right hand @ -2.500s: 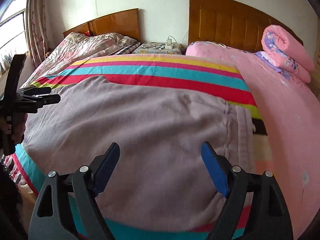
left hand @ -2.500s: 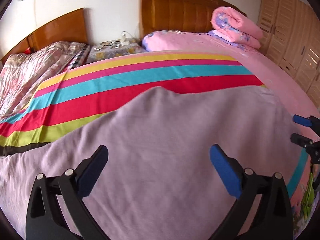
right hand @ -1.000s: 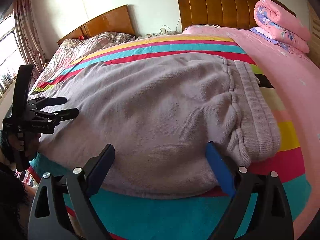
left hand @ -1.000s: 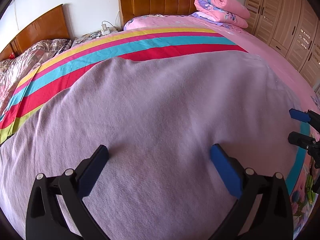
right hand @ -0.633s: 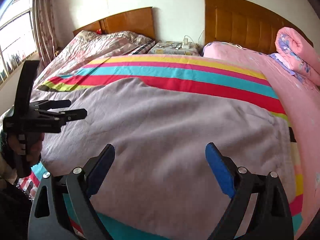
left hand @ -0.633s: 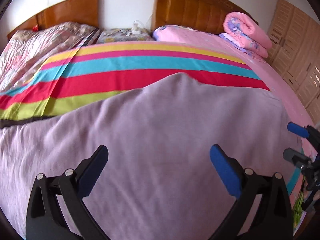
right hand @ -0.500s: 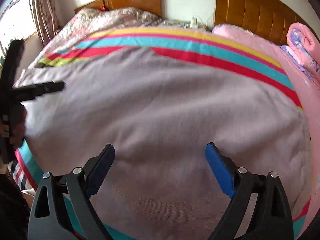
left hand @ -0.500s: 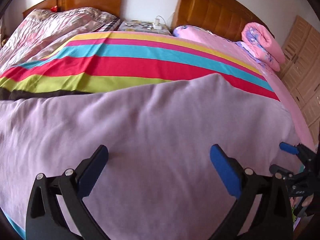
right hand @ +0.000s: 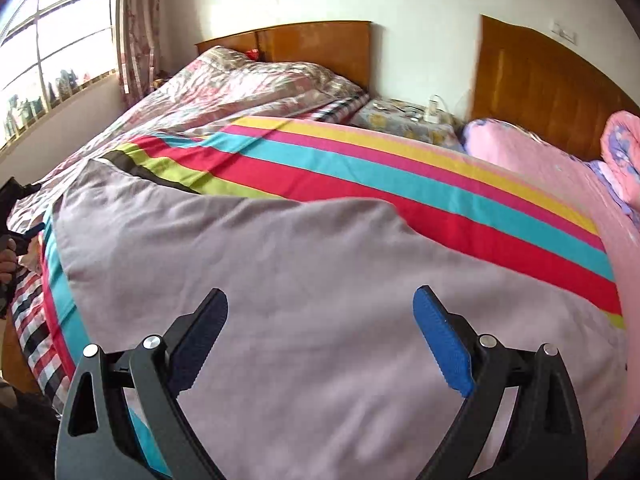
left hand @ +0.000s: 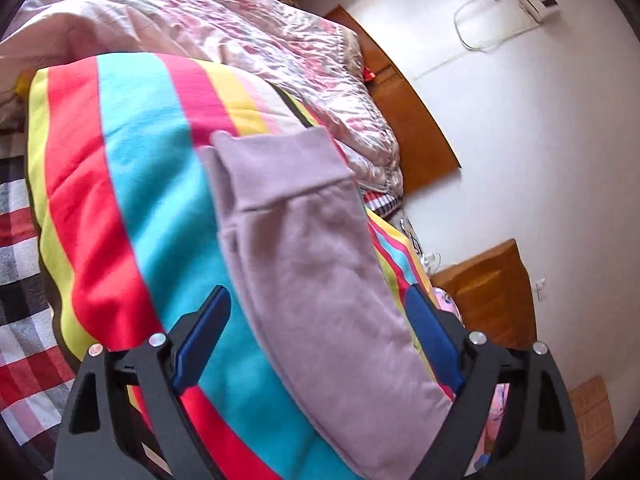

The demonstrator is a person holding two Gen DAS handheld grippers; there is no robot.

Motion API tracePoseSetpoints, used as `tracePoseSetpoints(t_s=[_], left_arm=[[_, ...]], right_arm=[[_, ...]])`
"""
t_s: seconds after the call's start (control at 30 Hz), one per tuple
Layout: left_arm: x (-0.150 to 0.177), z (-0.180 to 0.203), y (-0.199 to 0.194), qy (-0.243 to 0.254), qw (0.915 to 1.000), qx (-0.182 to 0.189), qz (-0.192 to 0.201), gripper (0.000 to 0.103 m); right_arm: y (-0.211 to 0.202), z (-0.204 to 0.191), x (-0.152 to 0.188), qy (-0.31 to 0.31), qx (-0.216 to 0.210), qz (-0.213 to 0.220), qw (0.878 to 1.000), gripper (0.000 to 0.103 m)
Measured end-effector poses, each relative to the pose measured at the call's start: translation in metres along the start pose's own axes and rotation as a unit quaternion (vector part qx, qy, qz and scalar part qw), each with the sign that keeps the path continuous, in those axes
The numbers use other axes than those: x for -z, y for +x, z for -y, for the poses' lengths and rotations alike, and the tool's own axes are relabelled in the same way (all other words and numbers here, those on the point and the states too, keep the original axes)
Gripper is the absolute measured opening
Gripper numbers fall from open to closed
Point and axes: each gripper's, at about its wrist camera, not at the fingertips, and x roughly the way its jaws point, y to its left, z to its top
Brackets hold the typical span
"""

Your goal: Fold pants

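Lilac-grey fleece pants (right hand: 320, 304) lie flat on a striped blanket (right hand: 360, 160) on the bed. In the left wrist view, rolled sideways, one pant leg (left hand: 320, 272) runs away from me to its ribbed cuff (left hand: 280, 168). My left gripper (left hand: 316, 340) is open and empty, its blue pads either side of that leg. My right gripper (right hand: 320, 328) is open and empty above the wide part of the pants. The left gripper also shows at the far left edge of the right wrist view (right hand: 16, 208).
A floral quilt (right hand: 240, 88) covers the second bed at left. A nightstand (right hand: 400, 120) with cables stands between two wooden headboards (right hand: 320, 48). Pink bedding (right hand: 560, 168) lies at right. A checked sheet (left hand: 24, 280) hangs at the bed's edge.
The left gripper has swung left and rolled, from over the wide middle of the pants to the leg near the cuff. The right gripper has pulled back slightly. Both stay open.
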Motion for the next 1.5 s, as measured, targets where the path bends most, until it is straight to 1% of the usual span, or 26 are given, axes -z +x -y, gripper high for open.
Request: tracePoseSetpoints(t_s=[0.1, 0.17, 0.2, 0.23, 0.3, 0.37, 0.4, 0.43, 0.53, 0.57, 0.6, 0.63, 0.73, 0.8, 0.87, 0.97, 1.03, 1.1, 1.17, 1.27, 1.33, 1.37, 1.4, 1.43, 1.47, 1.5], left_arm=[[-0.014, -0.016, 0.008, -0.023, 0.9997, 0.0, -0.008, 0.079], [-0.02, -0.023, 0.017, -0.036, 0.9992, 0.007, -0.017, 0.075], [-0.02, -0.026, 0.023, -0.043, 0.9988, 0.009, -0.022, 0.07], [-0.019, -0.027, 0.028, -0.048, 0.9985, 0.012, -0.024, 0.067], [-0.024, -0.029, 0.032, -0.053, 0.9982, 0.016, -0.021, 0.066], [-0.031, -0.033, 0.037, -0.057, 0.998, 0.022, -0.018, 0.064], [-0.033, -0.036, 0.038, -0.06, 0.9977, 0.026, -0.019, 0.06], [-0.035, -0.04, 0.039, -0.063, 0.9973, 0.032, -0.02, 0.054], [-0.043, -0.048, 0.044, -0.075, 0.9957, 0.05, -0.022, 0.04], [-0.045, -0.049, 0.045, -0.078, 0.9953, 0.053, -0.021, 0.038], [-0.047, -0.05, 0.045, -0.079, 0.9951, 0.056, -0.02, 0.032], [-0.049, -0.052, 0.047, -0.08, 0.9947, 0.061, -0.02, 0.028], [-0.052, -0.058, 0.052, -0.094, 0.992, 0.081, -0.023, 0.017], [-0.053, -0.061, 0.051, -0.105, 0.9898, 0.095, -0.018, 0.015], [-0.057, -0.058, 0.045, -0.094, 0.991, 0.095, -0.007, 0.014], [-0.062, -0.052, 0.042, -0.078, 0.9941, 0.076, 0.001, 0.013], [-0.066, -0.054, 0.043, -0.078, 0.9949, 0.063, 0.006, 0.012], [-0.066, -0.055, 0.046, -0.077, 0.9958, 0.05, 0.007, 0.012], [-0.064, -0.052, 0.047, -0.066, 0.9971, 0.036, 0.01, 0.012], [-0.064, -0.024, 0.038, -0.027, 0.9992, 0.009, 0.027, 0.012], [-0.061, 0.02, 0.023, 0.026, 0.9984, 0.005, 0.049, 0.012], [-0.057, 0.05, 0.014, 0.065, 0.9959, 0.005, 0.062, 0.012], [-0.048, 0.087, 0.005, 0.119, 0.9901, 0.007, 0.074, 0.012], [-0.035, 0.125, -0.001, 0.175, 0.981, 0.008, 0.083, 0.012], [-0.016, 0.164, -0.006, 0.236, 0.9676, 0.011, 0.088, 0.012], [0.007, 0.202, -0.01, 0.3, 0.9495, 0.016, 0.092, 0.012]], right_arm=[[0.024, -0.049, -0.026, -0.042, -0.058, 0.001, 0.997, 0.09], [0.037, -0.083, -0.037, -0.07, -0.085, 0.001, 0.994, 0.09], [0.043, -0.099, -0.041, -0.083, -0.1, 0.0, 0.992, 0.09], [0.048, -0.113, -0.043, -0.093, -0.11, 0.0, 0.99, 0.09], [0.055, -0.135, -0.045, -0.109, -0.129, -0.004, 0.986, 0.09], [0.059, -0.148, -0.045, -0.114, -0.141, -0.008, 0.983, 0.09], [0.061, -0.153, -0.044, -0.114, -0.148, -0.012, 0.982, 0.09], [0.064, -0.156, -0.043, -0.113, -0.153, -0.016, 0.982, 0.09], [0.072, -0.161, -0.038, -0.104, -0.155, -0.027, 0.982, 0.09], [0.076, -0.161, -0.038, -0.099, -0.157, -0.032, 0.982, 0.09], [0.078, -0.161, -0.037, -0.094, -0.159, -0.036, 0.982, 0.09], [0.081, -0.161, -0.035, -0.091, -0.162, -0.039, 0.982, 0.09], [0.09, -0.162, -0.03, -0.086, -0.166, -0.05, 0.981, 0.09], [0.099, -0.159, -0.024, -0.081, -0.158, -0.064, 0.982, 0.09], [0.105, -0.152, -0.019, -0.067, -0.157, -0.076, 0.982, 0.09], [0.105, -0.142, -0.017, -0.045, -0.169, -0.075, 0.982, 0.09], [0.107, -0.139, -0.016, -0.037, -0.175, -0.076, 0.981, 0.091], [0.108, -0.14, -0.015, -0.039, -0.175, -0.076, 0.981, 0.092], [0.11, -0.145, -0.015, -0.055, -0.162, -0.08, 0.982, 0.093], [0.111, -0.161, -0.013, -0.099, -0.131, -0.084, 0.983, 0.097], [0.11, -0.171, -0.01, -0.131, -0.111, -0.087, 0.981, 0.099], [0.106, -0.169, -0.01, -0.128, -0.112, -0.08, 0.982, 0.099], [0.097, -0.159, -0.012, -0.108, -0.122, -0.062, 0.985, 0.097], [0.084, -0.143, -0.016, -0.072, -0.136, -0.037, 0.987, 0.097], [0.069, -0.122, -0.02, -0.031, -0.149, -0.011, 0.988, 0.097], [0.051, -0.095, -0.024, 0.01, -0.155, 0.018, 0.988, 0.097]])
